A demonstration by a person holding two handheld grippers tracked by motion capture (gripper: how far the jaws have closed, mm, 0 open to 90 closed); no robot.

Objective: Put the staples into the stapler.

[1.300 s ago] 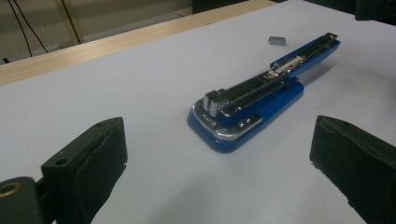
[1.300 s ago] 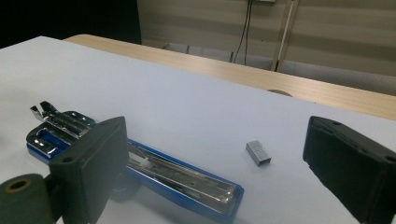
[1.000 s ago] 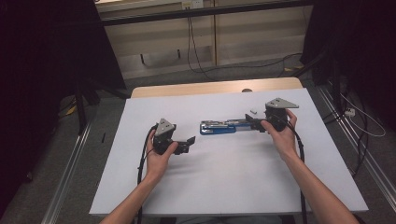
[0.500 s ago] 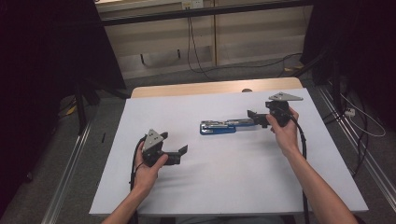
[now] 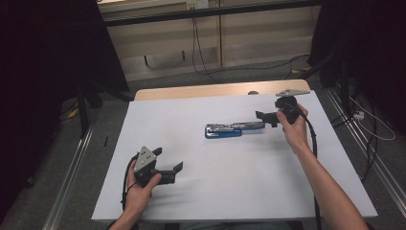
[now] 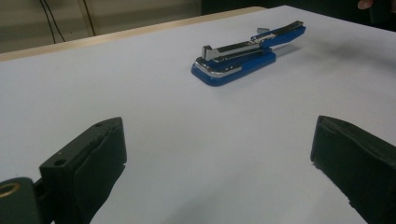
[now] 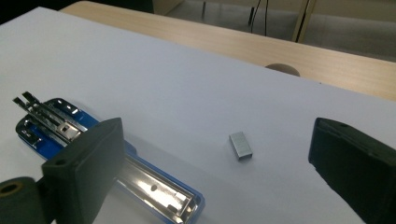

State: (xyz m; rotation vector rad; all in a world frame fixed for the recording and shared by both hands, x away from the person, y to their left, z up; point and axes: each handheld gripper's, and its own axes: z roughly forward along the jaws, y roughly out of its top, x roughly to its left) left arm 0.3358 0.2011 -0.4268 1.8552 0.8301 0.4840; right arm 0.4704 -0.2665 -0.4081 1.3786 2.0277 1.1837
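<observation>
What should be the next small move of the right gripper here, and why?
Probably lower the right gripper over the strip of staples and close on it. Its jaws stand open with the strip lying loose between them on the white sheet, and the blue stapler lies opened flat, its channel bare.

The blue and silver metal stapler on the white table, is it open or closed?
Open. The blue and silver metal stapler lies flat with its top swung back, so the shiny staple channel is exposed, and it looks empty.
</observation>
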